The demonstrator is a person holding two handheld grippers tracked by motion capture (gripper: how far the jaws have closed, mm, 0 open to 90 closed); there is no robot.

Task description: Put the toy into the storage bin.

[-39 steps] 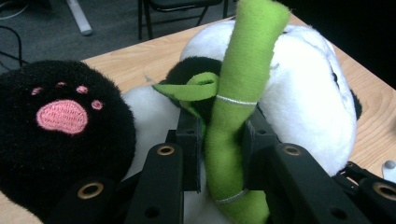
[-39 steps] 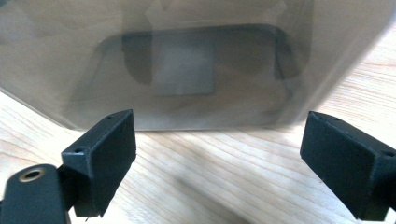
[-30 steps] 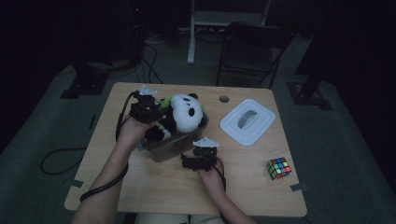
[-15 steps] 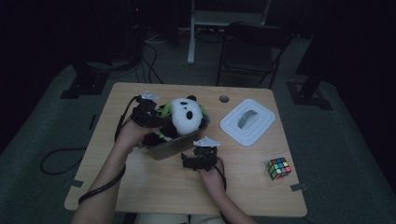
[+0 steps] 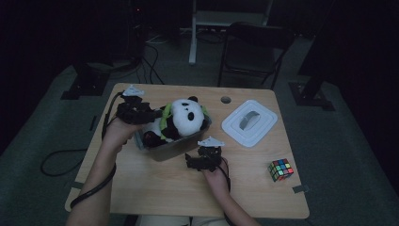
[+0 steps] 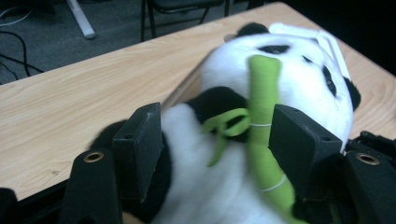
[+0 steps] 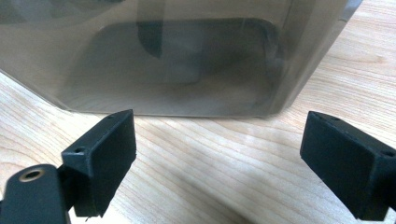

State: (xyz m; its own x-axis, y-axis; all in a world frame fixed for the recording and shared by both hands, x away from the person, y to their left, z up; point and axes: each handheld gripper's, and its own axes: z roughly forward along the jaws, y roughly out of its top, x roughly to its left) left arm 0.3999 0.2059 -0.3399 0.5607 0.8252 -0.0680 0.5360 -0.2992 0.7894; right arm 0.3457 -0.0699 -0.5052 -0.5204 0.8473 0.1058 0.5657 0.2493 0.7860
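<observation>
Notably, no writing is legible. Left gripper (image 6: pixel 215 140) jaws, just opening, straddle the panda (image 5: pixel 181 120), now lowered into the container (image 5: pixel 176 146). Right gripper (image 7: pixel 219 154) gapes wide, empty.

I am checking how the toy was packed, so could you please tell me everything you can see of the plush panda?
The plush panda is a soft white toy with black ears, eye patches and limbs, holding a green fabric bamboo stalk against its chest. It lies reclined in the translucent grey bin near the table's left middle, head poking above the rim. The left gripper straddles its body; its jaws have just been opening and seem not to press the plush.
</observation>
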